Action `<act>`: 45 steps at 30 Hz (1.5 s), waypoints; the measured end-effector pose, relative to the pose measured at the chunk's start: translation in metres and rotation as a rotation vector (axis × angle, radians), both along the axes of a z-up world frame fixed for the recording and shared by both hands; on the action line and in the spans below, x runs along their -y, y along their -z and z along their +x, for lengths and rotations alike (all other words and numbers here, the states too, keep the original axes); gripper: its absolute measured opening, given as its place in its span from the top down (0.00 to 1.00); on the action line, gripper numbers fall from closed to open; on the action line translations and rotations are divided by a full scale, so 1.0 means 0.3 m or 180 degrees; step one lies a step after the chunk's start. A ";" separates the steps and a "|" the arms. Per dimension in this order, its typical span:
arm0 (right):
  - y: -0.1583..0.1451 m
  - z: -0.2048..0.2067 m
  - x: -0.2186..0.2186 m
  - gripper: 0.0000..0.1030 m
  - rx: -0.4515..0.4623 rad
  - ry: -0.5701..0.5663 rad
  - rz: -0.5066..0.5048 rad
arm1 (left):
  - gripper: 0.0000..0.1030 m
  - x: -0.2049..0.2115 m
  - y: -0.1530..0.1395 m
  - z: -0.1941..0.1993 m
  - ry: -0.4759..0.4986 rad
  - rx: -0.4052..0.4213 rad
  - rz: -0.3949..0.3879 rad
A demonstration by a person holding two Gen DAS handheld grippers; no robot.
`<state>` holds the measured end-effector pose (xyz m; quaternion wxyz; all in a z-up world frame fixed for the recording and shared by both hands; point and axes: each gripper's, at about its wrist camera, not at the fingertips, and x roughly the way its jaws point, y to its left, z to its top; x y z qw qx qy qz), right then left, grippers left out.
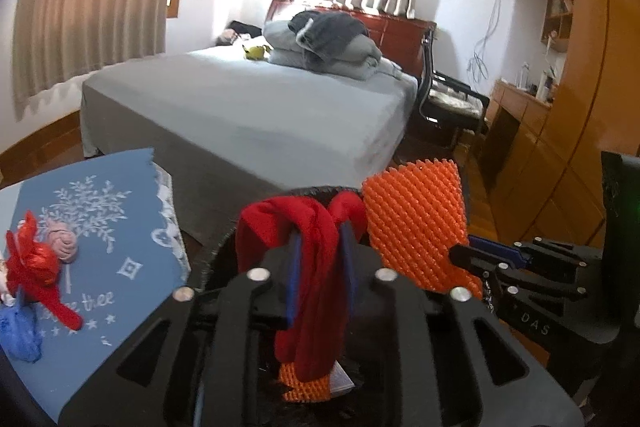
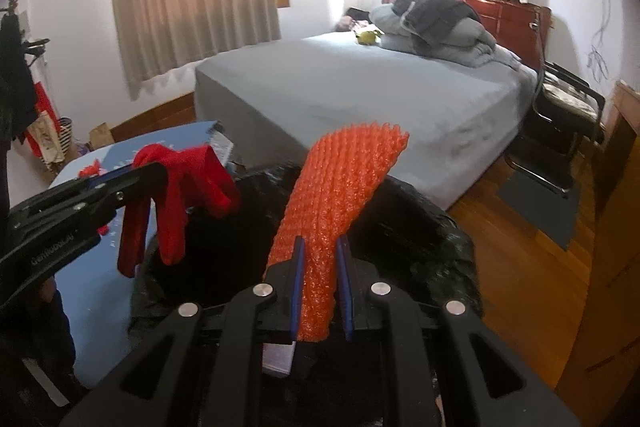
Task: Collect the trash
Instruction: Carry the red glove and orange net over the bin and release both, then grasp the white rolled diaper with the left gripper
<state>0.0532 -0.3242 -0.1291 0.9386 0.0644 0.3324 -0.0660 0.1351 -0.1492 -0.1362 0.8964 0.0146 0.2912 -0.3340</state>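
Note:
My left gripper (image 1: pixel 322 239) is shut on a red cloth (image 1: pixel 308 267) that hangs over a black trash bag (image 2: pixel 420 223). It also shows in the right wrist view (image 2: pixel 158 173) with the red cloth (image 2: pixel 176 195) dangling. My right gripper (image 2: pixel 322 247) is shut on an orange foam net (image 2: pixel 340 195), held above the bag's mouth; the net (image 1: pixel 416 223) also shows in the left wrist view. Another orange foam piece (image 1: pixel 304 383) and a white packet lie inside the bag. More scraps lie on the blue table (image 1: pixel 120 267): red wrapper (image 1: pixel 36 267), pink knot (image 1: pixel 62 243), blue bag (image 1: pixel 20 335).
A grey bed (image 1: pixel 248 107) with folded bedding stands behind the bag. A black chair (image 1: pixel 448 99) and wooden cabinets (image 1: pixel 560 107) stand at the right. Curtains cover the windows. Bags and hanging clothes (image 2: pixel 16 75) are at the far left.

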 end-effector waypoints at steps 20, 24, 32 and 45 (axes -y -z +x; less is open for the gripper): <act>-0.043 -0.001 -0.059 0.06 0.0221 -0.0026 -0.0049 | 0.14 -0.282 -0.040 -0.026 -0.0762 0.0245 0.0195; -0.066 0.044 -0.146 0.06 0.0300 -0.0218 -0.0005 | 0.13 -0.427 -0.059 -0.025 -0.1123 0.0262 0.0222; -0.085 0.170 -0.412 0.06 0.0415 -0.0733 0.0054 | 0.13 -0.716 -0.062 -0.020 -0.1817 0.0246 0.0334; 0.001 0.322 -0.748 0.06 0.0348 -0.1171 0.0052 | 0.15 -1.092 0.044 0.034 -0.2552 0.0004 0.0553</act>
